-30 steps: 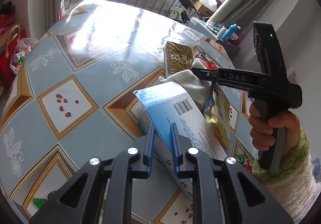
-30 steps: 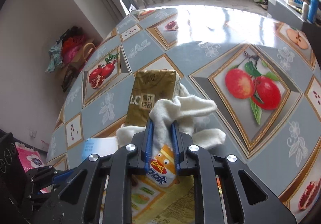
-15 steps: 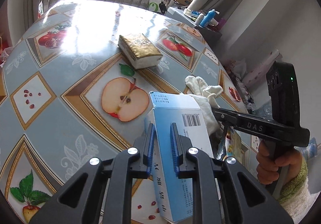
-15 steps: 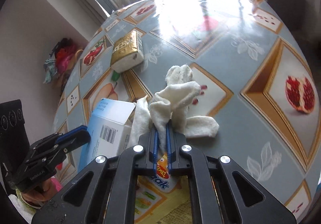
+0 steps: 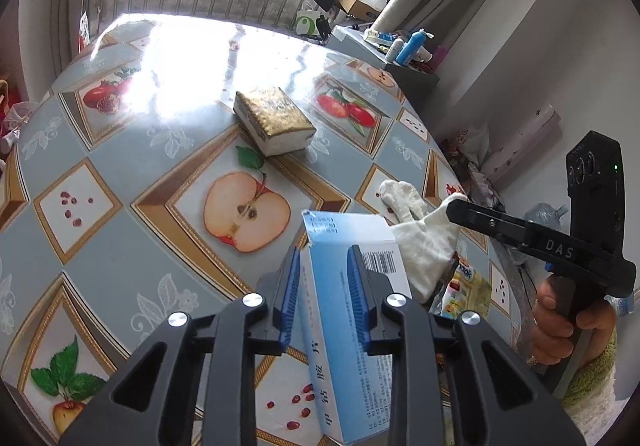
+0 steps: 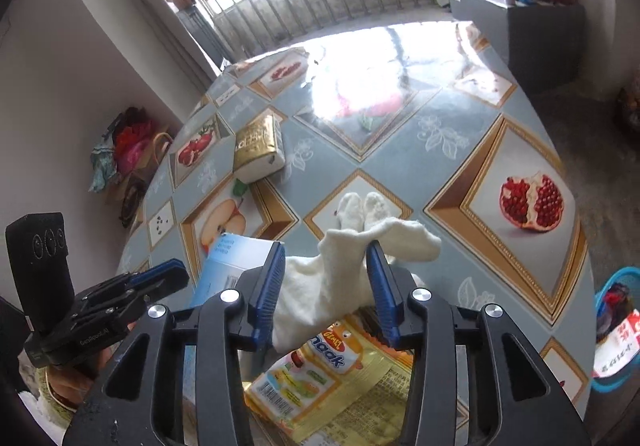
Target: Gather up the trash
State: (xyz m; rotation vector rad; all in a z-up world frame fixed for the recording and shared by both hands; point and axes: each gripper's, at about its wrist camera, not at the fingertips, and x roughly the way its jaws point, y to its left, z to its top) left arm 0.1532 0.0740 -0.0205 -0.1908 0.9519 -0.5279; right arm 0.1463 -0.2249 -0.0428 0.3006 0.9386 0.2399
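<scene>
The left gripper (image 5: 326, 278) is opening around a blue-and-white carton (image 5: 348, 330) standing between its pads at the near edge of the fruit-patterned table (image 5: 120, 166), with a gold tissue pack (image 5: 274, 120) farther off, a white cloth (image 5: 420, 242) to the right, and the right gripper (image 5: 460, 208) beyond it.

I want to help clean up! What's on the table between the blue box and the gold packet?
Nothing lies there: in the left wrist view only bare tablecloth, with its apple picture, separates the blue box from the gold packet.
</scene>
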